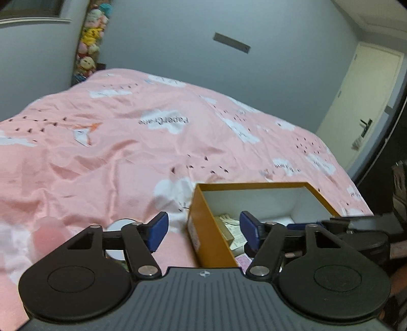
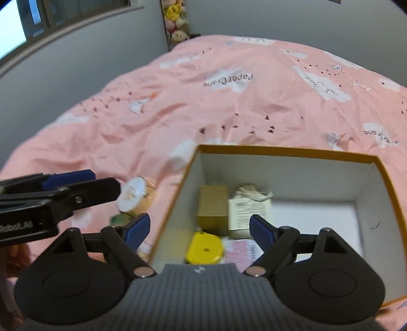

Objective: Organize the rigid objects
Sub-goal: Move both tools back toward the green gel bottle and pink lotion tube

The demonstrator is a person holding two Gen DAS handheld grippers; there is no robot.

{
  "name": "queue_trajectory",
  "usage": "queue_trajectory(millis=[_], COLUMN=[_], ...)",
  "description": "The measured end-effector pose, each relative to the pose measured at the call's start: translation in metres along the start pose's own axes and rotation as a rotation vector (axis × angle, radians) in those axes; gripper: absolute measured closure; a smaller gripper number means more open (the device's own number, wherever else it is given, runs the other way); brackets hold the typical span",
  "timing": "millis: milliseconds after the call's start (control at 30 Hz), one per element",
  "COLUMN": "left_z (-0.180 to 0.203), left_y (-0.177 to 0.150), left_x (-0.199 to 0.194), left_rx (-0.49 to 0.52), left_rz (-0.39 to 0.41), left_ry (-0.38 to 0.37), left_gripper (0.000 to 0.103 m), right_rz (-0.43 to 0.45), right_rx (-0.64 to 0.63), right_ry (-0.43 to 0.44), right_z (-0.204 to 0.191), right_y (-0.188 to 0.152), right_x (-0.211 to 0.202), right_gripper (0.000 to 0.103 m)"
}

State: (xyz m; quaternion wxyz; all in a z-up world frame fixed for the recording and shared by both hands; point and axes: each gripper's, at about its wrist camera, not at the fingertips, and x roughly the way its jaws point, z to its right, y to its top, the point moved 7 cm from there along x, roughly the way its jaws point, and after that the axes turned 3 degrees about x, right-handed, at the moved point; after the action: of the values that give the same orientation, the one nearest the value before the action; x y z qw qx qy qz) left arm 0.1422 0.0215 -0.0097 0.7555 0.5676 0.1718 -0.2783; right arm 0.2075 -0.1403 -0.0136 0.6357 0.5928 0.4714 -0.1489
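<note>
Bed with pink cloud-print duvet (image 2: 229, 109) serves as the work surface; grey walls behind.

Nearest: right gripper (image 2: 199, 230) hangs over the near edge of the orange box (image 2: 287, 149), fingers spread, nothing between them. Below it in the box: yellow round item (image 2: 204, 248), brown carton (image 2: 213, 209), white labelled packet (image 2: 248, 212), pink printed card (image 2: 241, 250).

Left gripper (image 1: 203, 230) straddles the box's left wall, fingers spread and empty.

Just left of the box, on the duvet: white round lid or tin (image 2: 132, 194), with a greenish item (image 2: 119, 219) beside it, blurred. Both still outside.

Judgement: next pick is likely the white round piece. Approach from above, fingers across its width, close squarely; soft bedding may let it tilt. Place into the bare right half of the box.

Far: plush toys (image 2: 175, 19) in the corner.
</note>
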Motion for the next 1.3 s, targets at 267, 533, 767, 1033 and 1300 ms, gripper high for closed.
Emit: queue_trajectory(millis=[267,533,767,1033,1300], left_z=[-0.033,-0.067,-0.084,-0.086,-0.088], left_y=[-0.015,-0.049,-0.077,-0.104,-0.118], left_x=[-0.032,-0.045,-0.05,-0.034,-0.016], left_rx=[-0.043,-0.114,-0.085,0.039,0.118], left_rz=[-0.028,-0.144,-0.245,-0.387,-0.47], left_ry=[0.031,0.005,0.036,0.099,0.104], left_gripper=[0.018,0.02,0.023,0.032,0.034], right_rz=[0.138,0.153,0.085,-0.043,-0.146], right_rx=[-0.146,-0.312,-0.419,-0.441,-0.447], right_ry=[-0.017,0.017,0.026,0.109,0.107], right_z=[-0.052,-0.097,-0.122,-0.134,-0.13], right_y=[-0.023,-0.046,-0.069,-0.091,-0.104], right_x=[-0.012,-0.01,0.009,0.034,0.06], right_gripper=[0.01,0.009,0.023,0.044,0.049])
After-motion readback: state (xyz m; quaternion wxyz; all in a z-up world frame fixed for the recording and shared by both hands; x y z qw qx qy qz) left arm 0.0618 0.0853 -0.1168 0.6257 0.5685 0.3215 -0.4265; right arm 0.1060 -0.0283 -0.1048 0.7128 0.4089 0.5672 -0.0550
